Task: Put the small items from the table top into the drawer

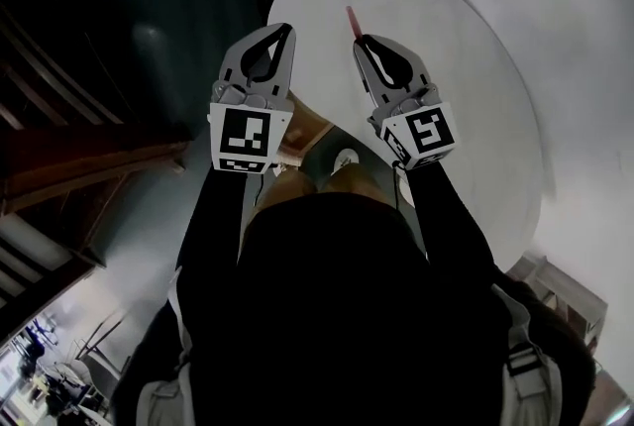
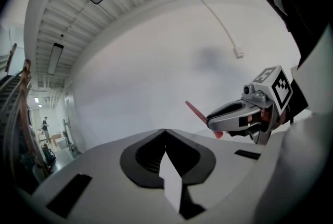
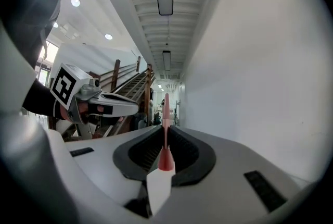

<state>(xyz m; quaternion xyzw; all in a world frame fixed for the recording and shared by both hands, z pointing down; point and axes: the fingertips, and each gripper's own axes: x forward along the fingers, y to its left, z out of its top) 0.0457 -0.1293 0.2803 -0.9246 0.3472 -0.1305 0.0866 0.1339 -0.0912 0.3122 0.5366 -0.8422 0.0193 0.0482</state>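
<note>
Over one table (image 1: pixel 446 97), one pink stick (image 1: pixel 351 17), perhaps.

I see my left gripper (image 1: pixel 281 30) and my right gripper (image 1: pixel 359 42) side by side, a little apart, above the near left edge of the table (image 1: pixel 466 87). A thin stick (image 1: pixel 351 19) sits between the right gripper's jaws and pokes out past them, over the table top. The stairs (image 3: pixel 132 85) lie off to the left, and the wall (image 1: pixel 584 8) lies behind the table on the right.

No readable text; only square marker patterns on left cube (image 1: pixel 243 139) and right cube (image 1: pixel 428 131).
</note>
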